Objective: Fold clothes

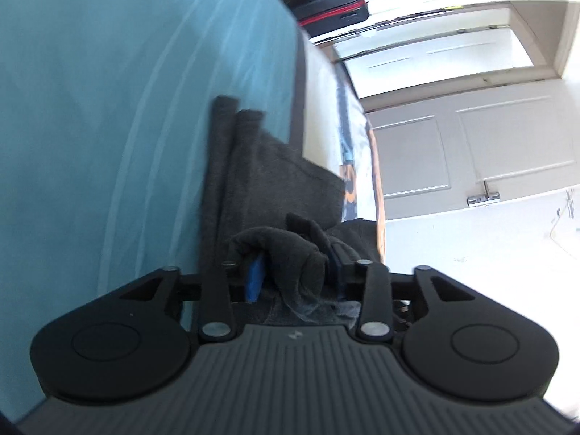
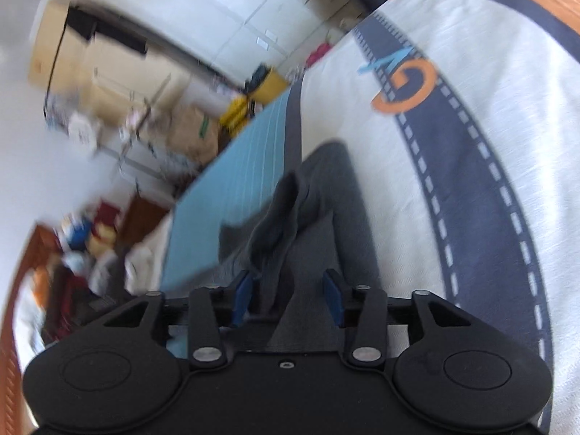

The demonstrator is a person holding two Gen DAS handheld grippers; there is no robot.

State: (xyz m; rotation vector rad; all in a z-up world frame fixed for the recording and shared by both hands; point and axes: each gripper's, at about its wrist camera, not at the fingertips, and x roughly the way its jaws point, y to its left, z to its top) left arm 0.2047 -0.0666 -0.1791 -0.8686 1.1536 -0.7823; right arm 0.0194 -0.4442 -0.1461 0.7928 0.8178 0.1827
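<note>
Letting go, by the look of it: the dark grey garment [image 1: 261, 181] lies in a long folded strip on the bed, straddling the seam between the teal sheet [image 1: 108, 127] and the white printed cover [image 2: 489, 145], and both tools sit right at its near end. The left gripper [image 1: 297, 272] has its jaws parted, a bunched fold of the grey cloth humped up between them; one blue pad [image 1: 255, 277] shows clear of the cloth, the other is hidden behind it, so I read that as a release, not a grip. The right gripper [image 2: 290, 299] stands partly spread too, both blue pads [image 2: 241, 297] visible, a ridge of fabric rising between them but seemingly not pinched.

My read: one fold is just laid down. Next call is to lift both tools clear without dragging that raised ridge, then take fresh hold for the following fold.

Around the bed, a closed white door [image 1: 471, 145], a dark case with a red strap [image 1: 330, 11] past the far edge, and cardboard boxes [image 2: 108, 72] and clutter across the room. Nothing lies on the cloth itself; only the snagging fabric stands in the way.
</note>
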